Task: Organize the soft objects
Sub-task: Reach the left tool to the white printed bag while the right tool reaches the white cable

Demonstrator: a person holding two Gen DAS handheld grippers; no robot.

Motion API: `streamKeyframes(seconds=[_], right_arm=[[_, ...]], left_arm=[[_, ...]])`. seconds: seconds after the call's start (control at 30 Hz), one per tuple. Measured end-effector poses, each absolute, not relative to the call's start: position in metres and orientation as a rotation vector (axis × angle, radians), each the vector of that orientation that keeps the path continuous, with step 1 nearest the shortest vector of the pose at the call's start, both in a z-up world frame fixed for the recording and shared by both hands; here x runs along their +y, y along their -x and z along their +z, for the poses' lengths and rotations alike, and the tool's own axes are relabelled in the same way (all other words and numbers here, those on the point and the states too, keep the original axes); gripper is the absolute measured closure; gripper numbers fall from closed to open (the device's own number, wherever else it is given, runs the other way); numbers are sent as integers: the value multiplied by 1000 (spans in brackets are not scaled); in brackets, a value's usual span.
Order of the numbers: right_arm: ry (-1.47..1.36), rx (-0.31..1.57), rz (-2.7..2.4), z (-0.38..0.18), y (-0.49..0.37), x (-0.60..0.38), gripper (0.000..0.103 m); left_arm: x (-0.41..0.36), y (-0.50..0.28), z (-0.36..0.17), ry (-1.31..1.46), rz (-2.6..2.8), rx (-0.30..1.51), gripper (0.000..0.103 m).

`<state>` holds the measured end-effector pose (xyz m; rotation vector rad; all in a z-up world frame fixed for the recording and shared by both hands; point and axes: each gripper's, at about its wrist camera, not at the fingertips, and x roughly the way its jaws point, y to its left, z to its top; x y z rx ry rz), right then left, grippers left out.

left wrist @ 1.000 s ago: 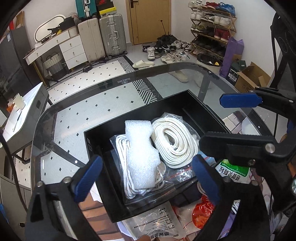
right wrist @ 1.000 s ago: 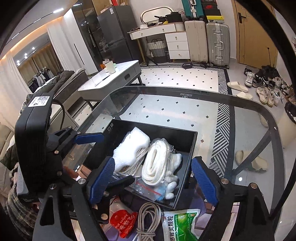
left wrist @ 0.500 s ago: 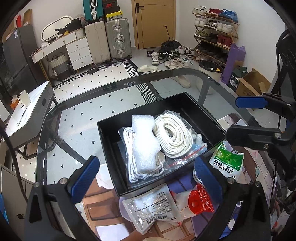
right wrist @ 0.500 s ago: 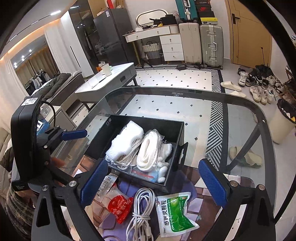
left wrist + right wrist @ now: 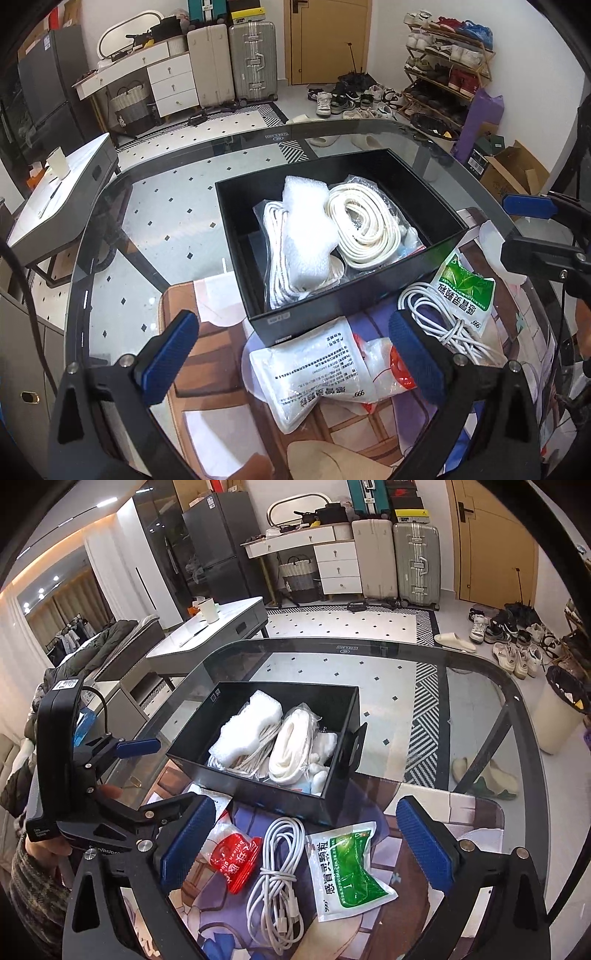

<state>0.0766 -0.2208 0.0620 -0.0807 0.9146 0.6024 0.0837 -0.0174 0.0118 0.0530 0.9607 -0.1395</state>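
The left gripper (image 5: 293,354) and right gripper (image 5: 306,843) both hold their blue-padded fingers (image 5: 168,356) spread wide, gripping nothing. Between the right fingers lie a coiled white cable (image 5: 277,878), a red plastic packet (image 5: 238,860) and a green-and-white sachet (image 5: 345,871). Beyond them, toward the glass table's (image 5: 476,709) far edge, the black rectangular box (image 5: 332,314) holds bagged white rope coils (image 5: 360,229) and white foam wrap (image 5: 308,236).

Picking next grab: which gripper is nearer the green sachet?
Right, I'd judge. The right gripper hangs open with the green sachet between its fingers; the left gripper, also open, has it off to its right.
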Motion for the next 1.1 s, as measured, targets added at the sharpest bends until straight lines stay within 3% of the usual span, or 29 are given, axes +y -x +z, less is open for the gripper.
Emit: streamKeyframes(seconds=[1.1], right_arm=[[222,1013,622,9,-37,-202,3]], left_arm=[[-4,-71,-31,56,-196,1055,0]])
